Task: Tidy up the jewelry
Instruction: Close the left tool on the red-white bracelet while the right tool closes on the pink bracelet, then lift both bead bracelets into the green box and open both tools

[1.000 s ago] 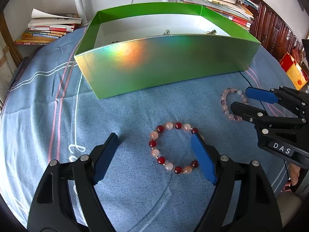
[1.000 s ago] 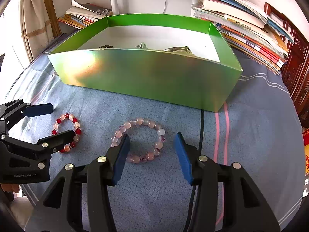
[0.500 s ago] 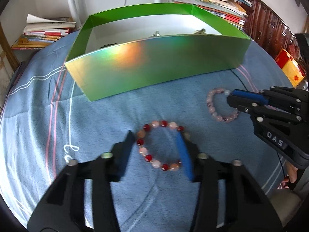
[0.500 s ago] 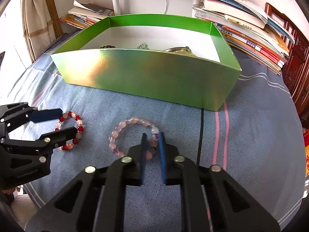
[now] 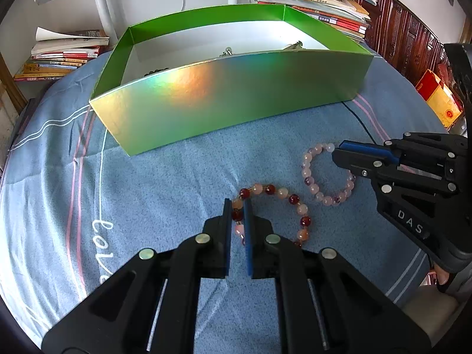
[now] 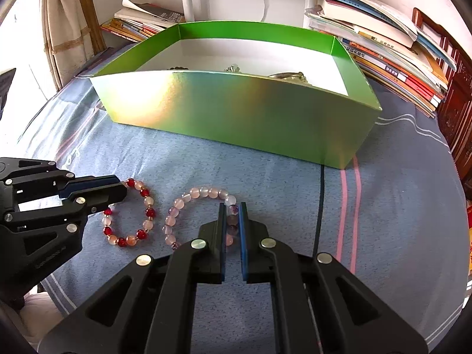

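A red and peach bead bracelet [image 5: 290, 199] lies on the blue cloth; my left gripper [image 5: 237, 206] is shut on its left side. It also shows in the right wrist view [image 6: 146, 206]. A pale pink bead bracelet [image 6: 188, 197] lies right beside it; my right gripper [image 6: 232, 210] is shut on its right side. That bracelet also shows in the left wrist view [image 5: 312, 187], with the right gripper [image 5: 343, 157] clamped on it. The green box [image 5: 224, 109] stands behind both, holding several jewelry pieces [image 6: 283, 75].
Stacks of books [image 6: 383, 50] lie behind and to the right of the box, more books [image 5: 65, 56] to its left. A white lamp pole [image 5: 101, 6] stands behind. A black cable [image 6: 320, 206] runs across the blue striped cloth [image 5: 147, 191].
Both grippers went from open to shut, each closing on a side of its bracelet. The bracelets now lie closer together.
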Motion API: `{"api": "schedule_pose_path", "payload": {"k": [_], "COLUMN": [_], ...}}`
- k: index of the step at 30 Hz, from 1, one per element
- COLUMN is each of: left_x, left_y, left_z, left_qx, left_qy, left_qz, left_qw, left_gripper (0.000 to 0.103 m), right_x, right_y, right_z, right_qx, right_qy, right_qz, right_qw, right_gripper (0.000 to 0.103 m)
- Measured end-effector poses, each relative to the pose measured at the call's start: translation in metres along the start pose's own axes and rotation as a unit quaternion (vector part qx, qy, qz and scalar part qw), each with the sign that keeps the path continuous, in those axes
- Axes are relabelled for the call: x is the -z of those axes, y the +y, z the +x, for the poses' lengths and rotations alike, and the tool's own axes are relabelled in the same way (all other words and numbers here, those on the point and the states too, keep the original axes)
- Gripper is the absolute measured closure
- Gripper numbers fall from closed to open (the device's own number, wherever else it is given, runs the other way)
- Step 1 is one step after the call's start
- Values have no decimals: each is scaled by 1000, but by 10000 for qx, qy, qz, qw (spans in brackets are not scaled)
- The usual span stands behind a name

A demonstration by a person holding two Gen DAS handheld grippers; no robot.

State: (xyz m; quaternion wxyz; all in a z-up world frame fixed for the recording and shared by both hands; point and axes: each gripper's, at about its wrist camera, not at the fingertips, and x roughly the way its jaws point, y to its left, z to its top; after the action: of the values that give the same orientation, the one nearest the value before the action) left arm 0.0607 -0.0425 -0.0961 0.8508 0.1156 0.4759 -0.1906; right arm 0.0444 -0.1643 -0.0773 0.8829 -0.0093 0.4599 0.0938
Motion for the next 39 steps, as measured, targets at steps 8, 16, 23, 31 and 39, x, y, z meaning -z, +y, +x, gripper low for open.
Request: {"api": "schedule_pose_path", "payload": {"k": [8,16,23,31,39], "left_x": [-1,-3,-1,0,-1], "left_y": [7,11,19,25,29], "left_z": [-5,-24,-13,-1,0], "left_qx": [-123,-256,-293,-315,-245], "left_qy": [-57,-320,-155,-21,-38], "left_qz": [-121,-115,-242,-341,-406], "left_qw": [9998,9991,9992,9989,9989], "left_gripper": [95,95,95,95,95], "right_x": [-5,-10,-2,6,4], "right_y": [6,8,-3,-9,-11], "right_z": [-17,-33,-16,-2,0], "right_qx": [-12,-23,135,140,33], "right_qy": [-244,-466,-171,98,44], "right_qz": [-67,-113,110,183,220], "right_qw": [9997,9988,9997,9997,9997], "right_gripper": [95,95,95,94,78]}}
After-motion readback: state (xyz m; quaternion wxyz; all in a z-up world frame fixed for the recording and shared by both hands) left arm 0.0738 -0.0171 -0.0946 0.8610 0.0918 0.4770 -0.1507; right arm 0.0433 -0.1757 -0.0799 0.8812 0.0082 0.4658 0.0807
